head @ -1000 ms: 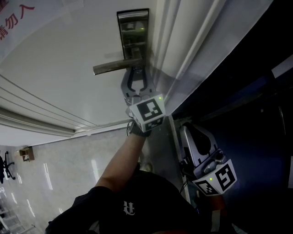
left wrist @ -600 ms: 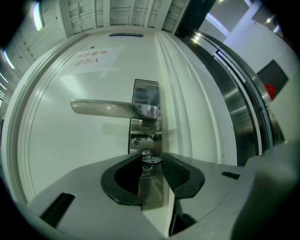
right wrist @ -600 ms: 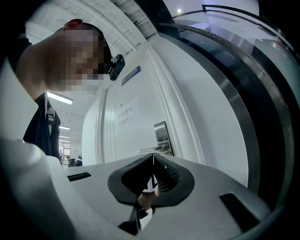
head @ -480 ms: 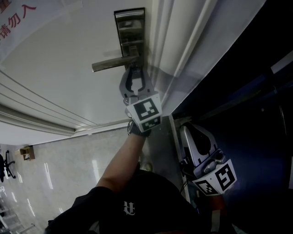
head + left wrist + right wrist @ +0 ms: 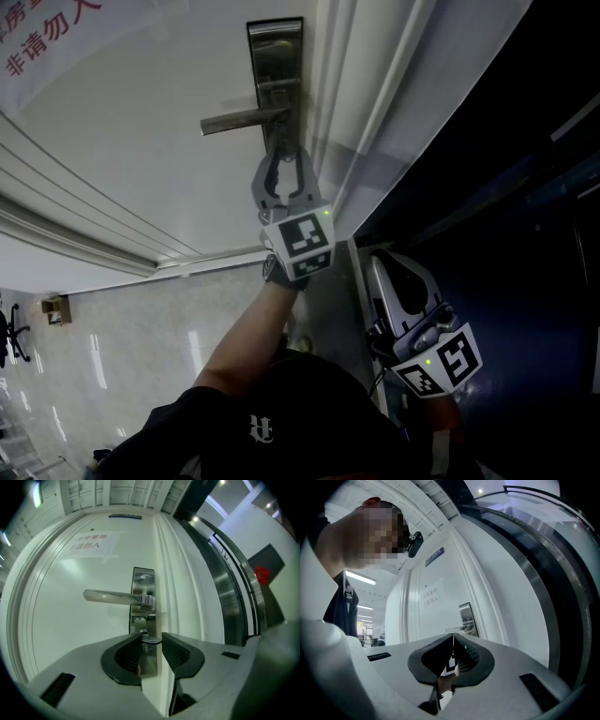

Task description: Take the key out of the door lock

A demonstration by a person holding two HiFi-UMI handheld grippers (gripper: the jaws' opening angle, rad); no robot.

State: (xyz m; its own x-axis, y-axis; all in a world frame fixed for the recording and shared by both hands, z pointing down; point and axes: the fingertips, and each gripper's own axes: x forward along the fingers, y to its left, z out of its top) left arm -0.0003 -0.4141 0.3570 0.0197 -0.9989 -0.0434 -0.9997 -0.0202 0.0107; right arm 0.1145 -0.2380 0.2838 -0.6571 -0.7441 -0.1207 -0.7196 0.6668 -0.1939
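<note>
Left gripper (image 5: pixel 152 638) clamped on the key (image 5: pixel 151 641): its bow spans the gap at the jaw tips, touching both pads. Keyhole (image 5: pixel 143 632) sits just beyond the tips (blade in or out: cannot tell). Lever handle (image 5: pixel 115 597) is above and ahead, on the lock plate (image 5: pixel 143 578). Right gripper (image 5: pixel 453 635): jaws pressed together, nothing between them.

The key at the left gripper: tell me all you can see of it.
The key is small, dark and metallic-looking. Only its flat head shows, lying level just by the keyhole on the steel lock plate. The left gripper pinches it between both jaw tips. Whether its blade sits in the lock cannot be told.
</note>
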